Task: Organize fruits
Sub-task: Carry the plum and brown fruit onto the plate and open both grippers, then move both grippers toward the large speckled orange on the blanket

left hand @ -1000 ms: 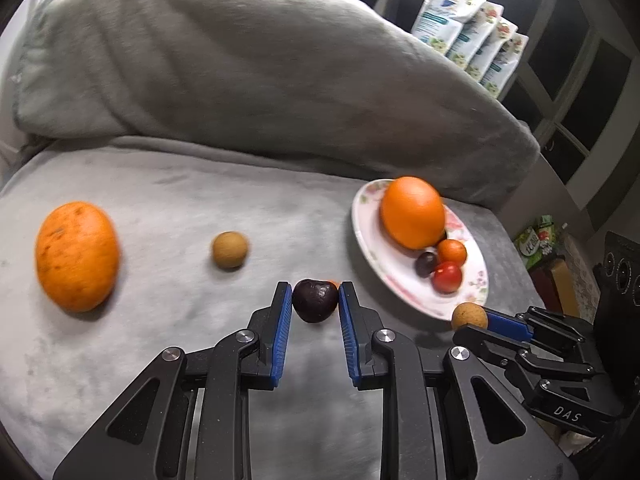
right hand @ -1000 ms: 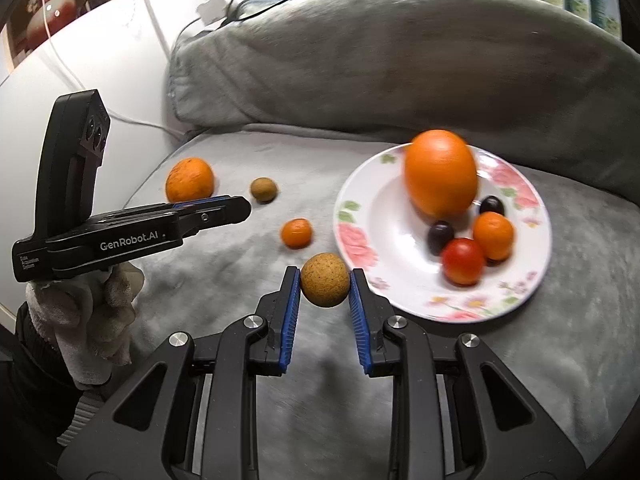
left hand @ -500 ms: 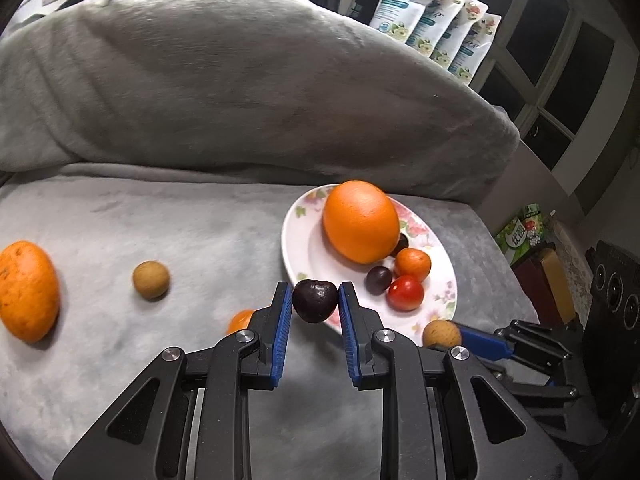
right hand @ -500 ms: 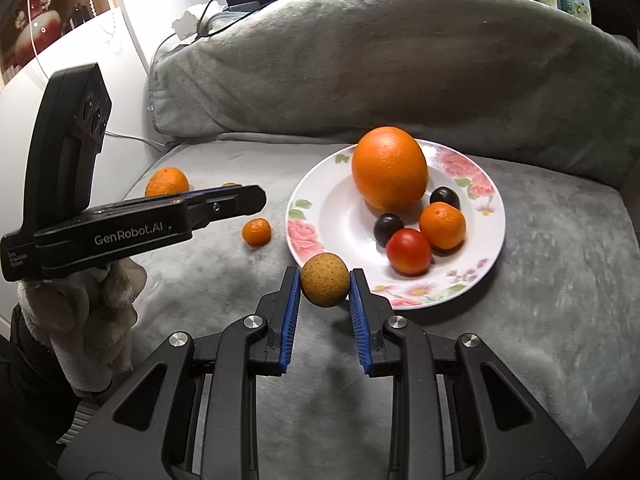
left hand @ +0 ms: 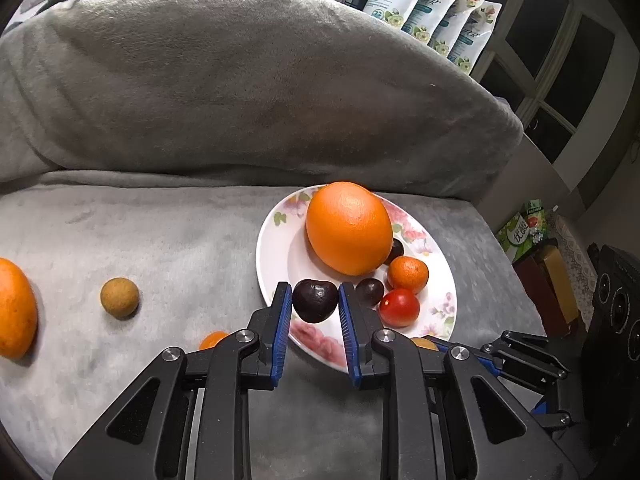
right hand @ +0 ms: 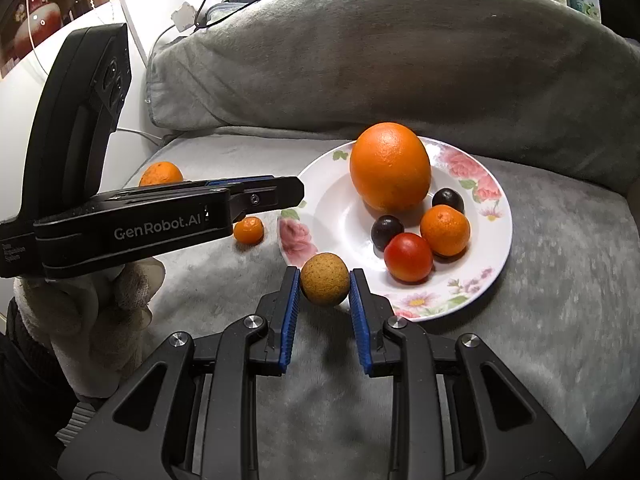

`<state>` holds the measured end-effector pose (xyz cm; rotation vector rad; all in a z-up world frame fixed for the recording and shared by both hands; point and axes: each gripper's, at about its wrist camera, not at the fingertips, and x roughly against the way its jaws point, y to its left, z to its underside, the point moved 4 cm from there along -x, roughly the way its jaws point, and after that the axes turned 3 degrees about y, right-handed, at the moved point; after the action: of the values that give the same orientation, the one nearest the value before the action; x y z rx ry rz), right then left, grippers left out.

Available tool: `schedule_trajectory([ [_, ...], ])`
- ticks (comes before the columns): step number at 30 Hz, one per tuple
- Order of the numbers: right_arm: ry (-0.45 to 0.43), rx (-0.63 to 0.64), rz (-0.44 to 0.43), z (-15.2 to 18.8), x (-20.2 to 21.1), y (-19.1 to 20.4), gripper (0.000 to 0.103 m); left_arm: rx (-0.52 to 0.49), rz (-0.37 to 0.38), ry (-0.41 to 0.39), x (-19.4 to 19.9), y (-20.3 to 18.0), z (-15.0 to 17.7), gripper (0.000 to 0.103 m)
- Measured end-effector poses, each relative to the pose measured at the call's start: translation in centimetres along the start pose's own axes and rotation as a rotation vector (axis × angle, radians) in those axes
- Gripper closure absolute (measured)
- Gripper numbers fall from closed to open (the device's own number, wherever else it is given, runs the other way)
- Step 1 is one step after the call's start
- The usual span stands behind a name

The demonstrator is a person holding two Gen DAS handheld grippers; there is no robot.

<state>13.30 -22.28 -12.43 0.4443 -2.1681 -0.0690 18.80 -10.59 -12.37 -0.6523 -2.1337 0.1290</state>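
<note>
My left gripper (left hand: 315,303) is shut on a dark purple plum (left hand: 315,300), held over the near left rim of the floral plate (left hand: 276,256). My right gripper (right hand: 324,286) is shut on a round tan fruit (right hand: 324,283) at the plate's (right hand: 332,216) front left rim. On the plate lie a big orange (right hand: 390,166), a small mandarin (right hand: 445,230), a red tomato (right hand: 409,257) and two dark plums (right hand: 387,231). The left gripper's body (right hand: 160,216) crosses the right wrist view, held by a gloved hand (right hand: 100,304).
On the grey blanket lie a tan fruit (left hand: 119,297), a large orange fruit (left hand: 14,308) at the left edge and a small mandarin (right hand: 248,230) beside the plate. A grey cushion (left hand: 240,80) rises behind. Packets (left hand: 432,4) and a window stand at the back right.
My left gripper carried the plum to the right, from the blanket to over the plate's rim. The right gripper, with its tan fruit, came nearer the plate's front edge.
</note>
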Motion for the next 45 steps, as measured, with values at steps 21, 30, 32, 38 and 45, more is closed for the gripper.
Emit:
schedule_trajectory([
  [21, 0.004, 0.027, 0.039, -0.2, 0.1, 0.6, 0.050, -0.006, -0.006, -0.021, 0.2, -0.2, -0.5, 0.049],
  [30, -0.019, 0.039, 0.046, -0.1, 1.0, 0.8, 0.026, 0.023, -0.016, -0.047, 1.1, 0.4, -0.6, 0.027],
  [32, -0.029, 0.040, 0.038, -0.1, 1.4, 0.9, 0.020, 0.033, -0.016, -0.044, 1.3, 0.7, -0.6, 0.027],
  [38, -0.046, 0.041, 0.047, -0.5, 2.1, 1.2, 0.013, 0.041, -0.039, -0.053, 2.3, 1.3, -0.5, 0.027],
  [45, -0.054, 0.022, 0.029, -1.3, 2.7, 1.3, 0.011, 0.042, -0.089, -0.085, 4.7, 3.2, -0.5, 0.023],
])
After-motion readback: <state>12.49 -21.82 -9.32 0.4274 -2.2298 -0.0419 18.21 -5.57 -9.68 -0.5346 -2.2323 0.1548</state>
